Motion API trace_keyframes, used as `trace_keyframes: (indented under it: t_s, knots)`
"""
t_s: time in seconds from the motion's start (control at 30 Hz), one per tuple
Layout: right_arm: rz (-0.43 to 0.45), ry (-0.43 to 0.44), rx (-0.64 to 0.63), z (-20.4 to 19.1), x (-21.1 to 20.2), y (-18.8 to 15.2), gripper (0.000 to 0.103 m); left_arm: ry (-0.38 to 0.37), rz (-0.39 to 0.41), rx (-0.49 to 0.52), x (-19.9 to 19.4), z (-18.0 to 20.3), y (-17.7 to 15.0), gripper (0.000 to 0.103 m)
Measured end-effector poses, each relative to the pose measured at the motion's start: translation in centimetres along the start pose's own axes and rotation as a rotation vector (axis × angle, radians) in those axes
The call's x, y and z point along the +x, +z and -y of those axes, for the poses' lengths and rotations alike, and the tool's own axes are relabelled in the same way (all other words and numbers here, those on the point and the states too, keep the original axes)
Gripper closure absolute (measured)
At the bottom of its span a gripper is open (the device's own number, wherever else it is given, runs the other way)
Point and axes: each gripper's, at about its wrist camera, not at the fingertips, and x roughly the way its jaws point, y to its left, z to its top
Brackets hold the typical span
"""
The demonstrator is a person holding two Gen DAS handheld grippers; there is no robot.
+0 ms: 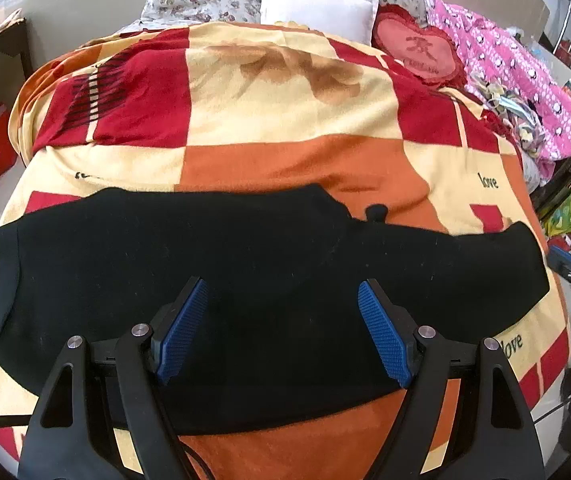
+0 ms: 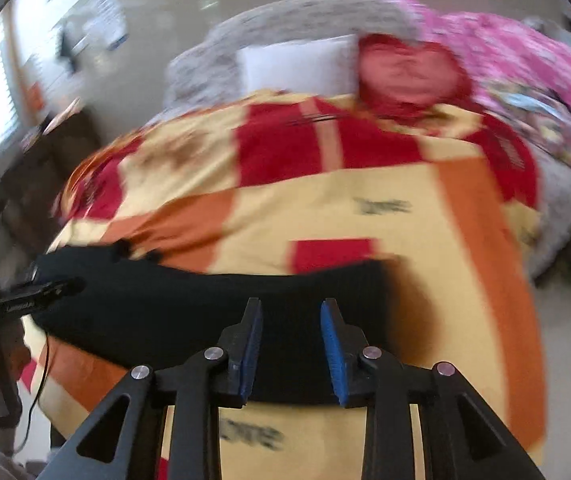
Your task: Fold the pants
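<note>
— Black pants (image 1: 245,280) where? Lying which way?

— Flat on the checked blanket (image 1: 293,160), long axis side to side, just ahead of and under both tools.

— Left gripper (image 1: 283,300)?

— Spread wide, empty, poised over the middle.

— Right gripper (image 2: 291,320)?

— Parted narrowly, gripping nothing, above the end. Nearer that end, so likely first to pinch.

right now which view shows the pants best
The left wrist view: the pants lie sharp and nearly whole across the blanket, from end to end. The right wrist view is motion-blurred and shows only one end of them.
</note>
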Motion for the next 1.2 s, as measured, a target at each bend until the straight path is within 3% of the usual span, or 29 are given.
trace_keyframes:
  t_s: [0.13,0.3,0.37,0.47,0.6,0.7,0.9,1.2]
  knots:
    - [-0.082,0.032,-0.125,-4.4,4.6,0.5,0.075,0.020,-0.002,0.021,0.4,0.4,-0.1,0.025]
    - [-0.089,-0.061,-0.068,-2.3,8.2,0.4,0.075,0.041,-0.024,0.041,1.7,0.7,-0.2,0.025]
    - [-0.079,-0.020,-0.016,-0.8,7.8,0.6,0.075,0.041,-0.020,0.051,1.6,1.1,-0.2,0.025]
    - [-0.086,-0.097,-0.006,0.5,6.5,0.2,0.074,-0.006,-0.009,0.042,0.8,1.6,0.0,0.025]
    - [-0.073,-0.028,0.029,1.1,4.4,-0.5,0.074,-0.019,-0.002,0.077,0.6,3.4,0.3,0.025]
    - [-0.081,-0.077,-0.002,0.6,3.4,-1.4,0.074,-0.042,-0.013,0.098,1.6,4.8,0.3,0.025]
    - [-0.078,-0.048,0.060,2.5,2.9,-4.1,0.074,0.049,-0.023,0.195,3.5,7.3,-0.2,0.024]
    - [-0.074,-0.067,0.078,3.5,0.7,-5.4,0.072,0.000,-0.021,0.197,2.8,8.7,-0.1,0.024]
